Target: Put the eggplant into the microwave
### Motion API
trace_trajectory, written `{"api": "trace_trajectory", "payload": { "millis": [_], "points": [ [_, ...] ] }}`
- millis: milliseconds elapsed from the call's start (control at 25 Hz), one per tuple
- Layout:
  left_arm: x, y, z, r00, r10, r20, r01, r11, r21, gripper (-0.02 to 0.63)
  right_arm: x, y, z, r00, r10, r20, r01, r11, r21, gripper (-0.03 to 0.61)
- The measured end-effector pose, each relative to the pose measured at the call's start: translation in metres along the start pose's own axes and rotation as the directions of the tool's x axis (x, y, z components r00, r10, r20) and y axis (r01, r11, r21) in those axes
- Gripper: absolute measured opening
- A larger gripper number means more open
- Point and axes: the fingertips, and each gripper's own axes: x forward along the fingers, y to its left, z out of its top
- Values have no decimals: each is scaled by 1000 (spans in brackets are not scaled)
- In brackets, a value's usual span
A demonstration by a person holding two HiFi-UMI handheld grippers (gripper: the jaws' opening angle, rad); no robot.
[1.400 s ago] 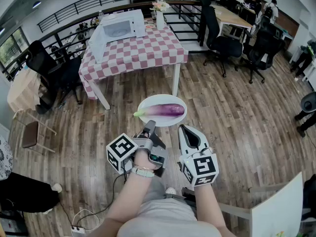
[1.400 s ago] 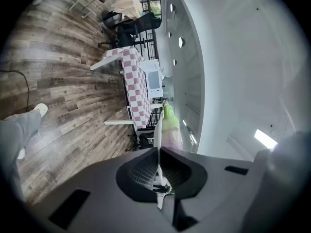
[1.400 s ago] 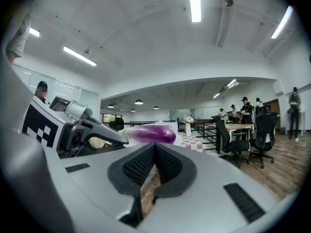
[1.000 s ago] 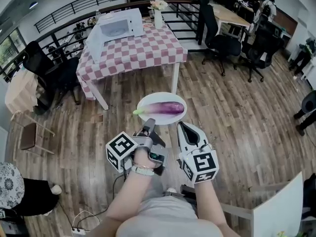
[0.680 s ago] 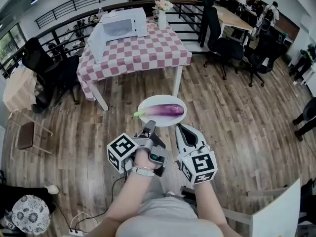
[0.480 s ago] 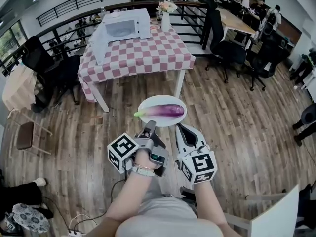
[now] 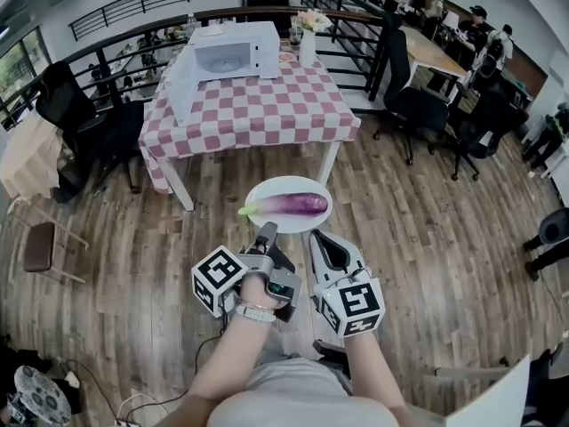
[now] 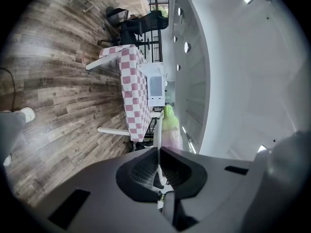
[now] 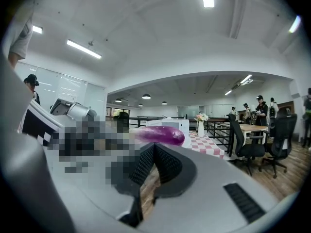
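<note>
Eggplant [image 7: 286, 205] lies lengthwise on a white plate [image 7: 263, 191], centre of the head view, carried above the wood floor [image 7: 427, 221] w/ both grippers at the plate's lower rim. Left gripper [image 7: 268, 230] is rolled on its side so its jaws clamp the rim top & bottom; the thin white edge shows pinched between them in the left gripper view. Right gripper [image 7: 313, 236] sits upright, jaws pressed together w/ nothing between. Its tips meet the rim from beneath, prob. as a prop so the plate stays level & the veg doesn't roll.

Microwave [image 7: 228, 50] is upper left of centre, at the far end of the checked table [image 7: 267, 105], well apart from the plate. White panel [image 7: 180, 85] at its left: door or not, can't tell. Vase [image 7: 308, 47] stands just right of it. Table's near leg [image 7: 326, 160] & office chairs [image 7: 418, 105], upper right, flank the way in.
</note>
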Motion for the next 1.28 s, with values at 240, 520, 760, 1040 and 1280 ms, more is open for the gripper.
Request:
{"api": "trace_trajectory", "payload": {
  "millis": [240, 520, 760, 1040, 1280],
  "points": [
    [20, 6, 31, 1000, 9, 17, -9, 1000, 6, 17, 39, -2, -6, 1000, 10, -19, -10, 1000, -1, 23],
    [48, 4, 70, 999, -5, 38, 5, 1000, 1, 17, 85, -9, -6, 1000, 11, -25, -11, 1000, 17, 23],
    [70, 0, 96, 999, -13, 38, 13, 1000, 8, 17, 116, -12, -6, 1000, 1, -20, 0, 1000, 25, 23],
    [92, -6, 123, 999, -21, 32, 21, 1000, 16, 17, 151, -13, 0, 1000, -3, -8, 3, 1000, 26, 23],
    [102, -8, 151, 999, -20, 42, 19, 1000, 19, 17, 180, -6, 2, 1000, 7, -8, -7, 999, 33, 24]
  ]
}}
